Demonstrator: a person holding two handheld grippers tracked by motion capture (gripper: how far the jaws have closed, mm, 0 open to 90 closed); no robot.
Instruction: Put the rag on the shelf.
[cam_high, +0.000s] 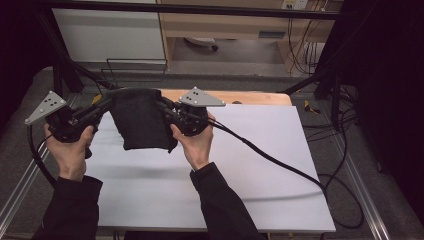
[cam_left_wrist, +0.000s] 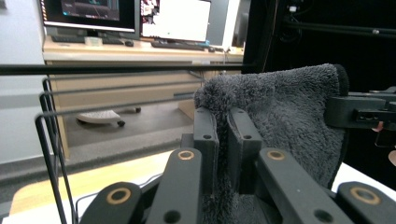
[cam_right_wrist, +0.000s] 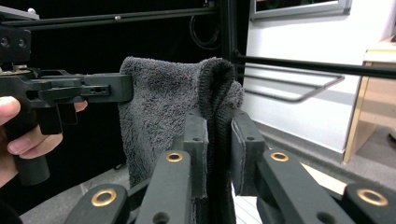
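Dark grey fleecy towel (cam_high: 140, 122) held up off the white table top (cam_high: 210, 190), stretched between both tools near the table's far edge, lower hem hanging free just above the surface.

Left gripper (cam_high: 102, 106): jaws clamped together on the towel's upper left corner; in the left gripper view pile bulges up between and above the jaws (cam_left_wrist: 271, 116). Right gripper (cam_high: 165, 107): jaws pressed onto the opposite upper corner; the right gripper view shows a thick rolled hem (cam_right_wrist: 217, 93) pinched between them, several layers deep.

Risks, as judged:
- Right grip sits on a bunched edge, not flat cloth. A pull sideways could let the roll slide out, dropping that corner.
- Pulling the hands further apart would load both corners; the plush pile is slippery against hard jaw faces.
- Black wire rack (cam_high: 136, 67) stands just beyond the table; the hanging hem could snag on it if carried forward low.

Towel's look: plush, matte, charcoal, folded to roughly rectangular, slight sag across the top edge, bottom corners uneven.
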